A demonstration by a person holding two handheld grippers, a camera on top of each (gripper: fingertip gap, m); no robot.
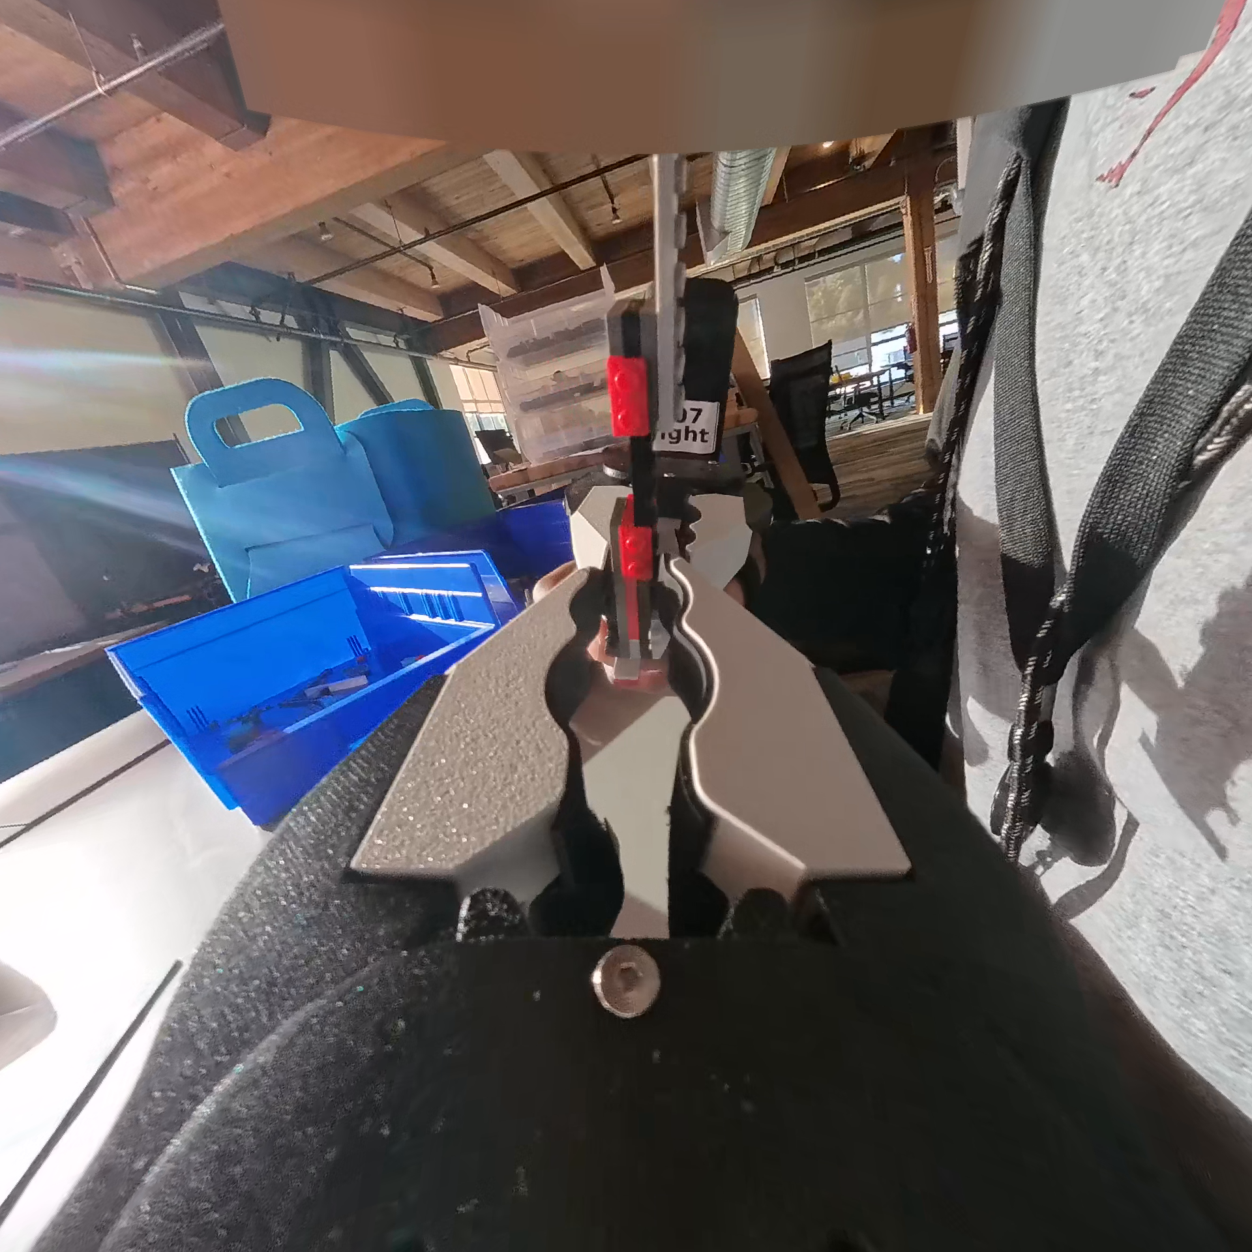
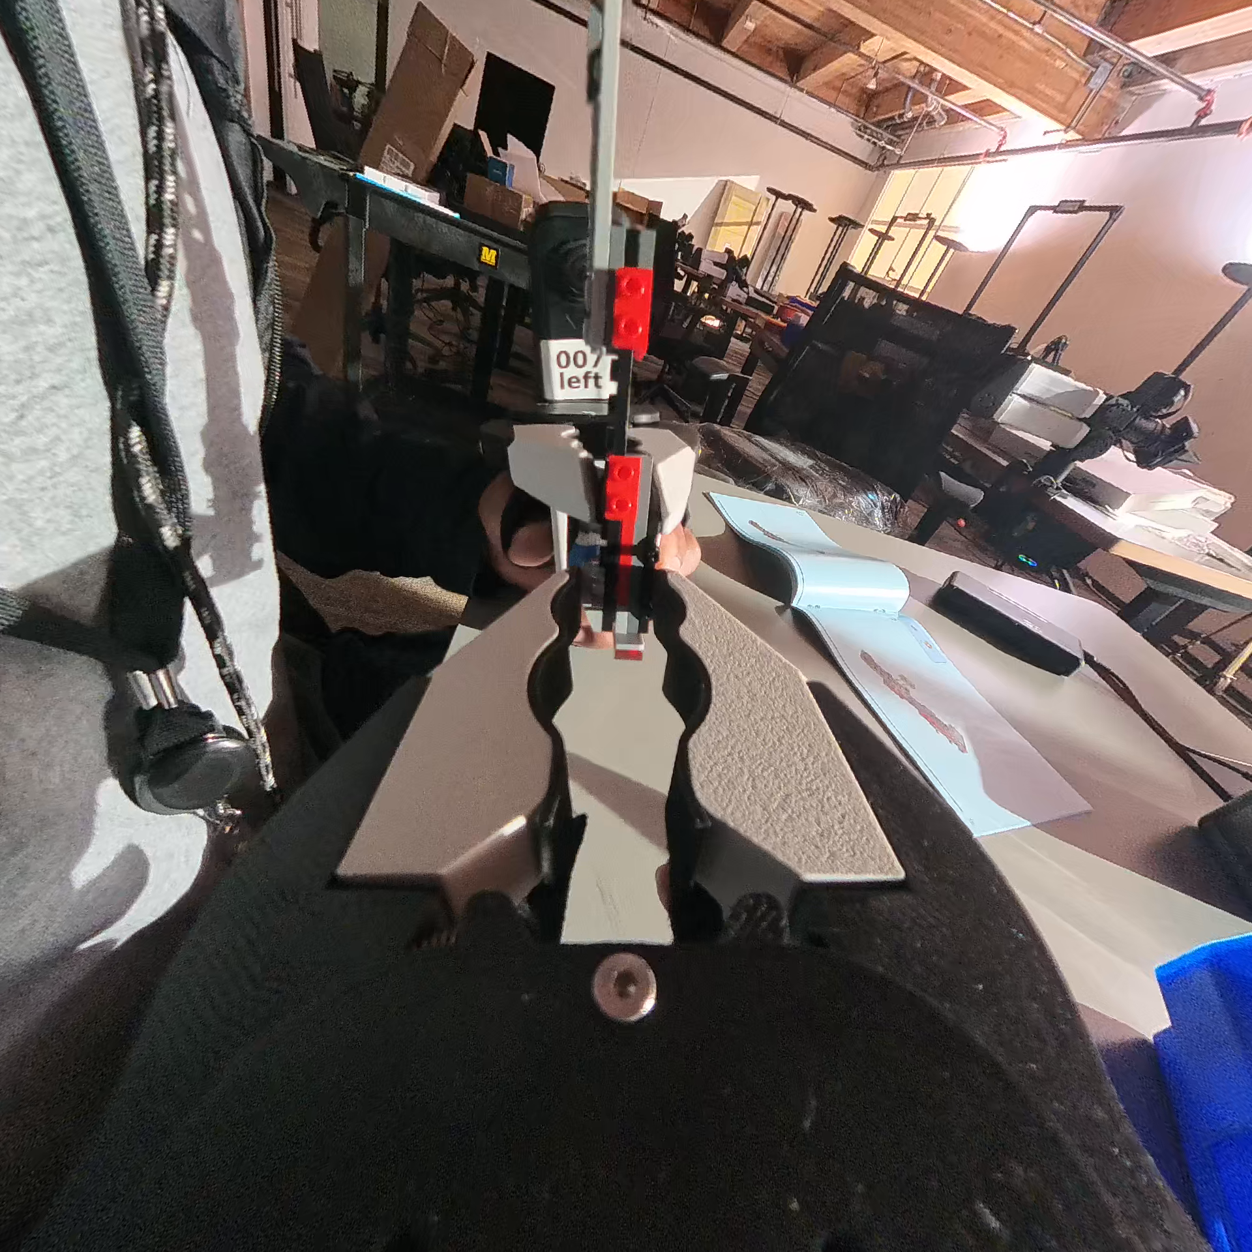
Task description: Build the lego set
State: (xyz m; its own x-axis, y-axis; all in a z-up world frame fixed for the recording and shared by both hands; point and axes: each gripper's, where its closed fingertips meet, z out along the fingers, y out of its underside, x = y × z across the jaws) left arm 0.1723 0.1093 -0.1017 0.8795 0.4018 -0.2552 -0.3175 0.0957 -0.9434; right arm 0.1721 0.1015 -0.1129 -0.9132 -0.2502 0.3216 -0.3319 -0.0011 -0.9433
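In the left wrist view, my left gripper (image 1: 637,633) has its two grey, grainy metal fingers (image 1: 494,732) drawn close, and they pinch the lower end of the tall, thin lego assembly of black, grey and red bricks (image 1: 633,474). The assembly stands upright from the tips and rises away from me. Two red studded plates (image 1: 627,405) sit on its left face, one high and one near the tips. A long light grey studded strip (image 1: 667,223) continues above. Just behind the assembly, facing my claw, I see the right gripper (image 1: 667,535), its pale faceted tips touching the same model from the far side. To the left of my claw stands a shiny blue plastic bin (image 1: 271,684) with small loose pieces inside, and behind it a blue felt bag (image 1: 284,488). To the right is the grey fabric of a person's shirt (image 1: 1118,474).

In the right wrist view, my right gripper (image 2: 613,627) also has its wavy-edged fingers (image 2: 759,738) narrowed around the bottom of the same assembly (image 2: 627,488); whether both tips really press it I cannot tell. The left gripper (image 2: 603,474) holds the model just beyond. To the right of my claw a pale blue open instruction booklet (image 2: 881,610) lies on the smooth grey table (image 2: 1118,874), with a flat black rectangular device (image 2: 1009,627) beside it.
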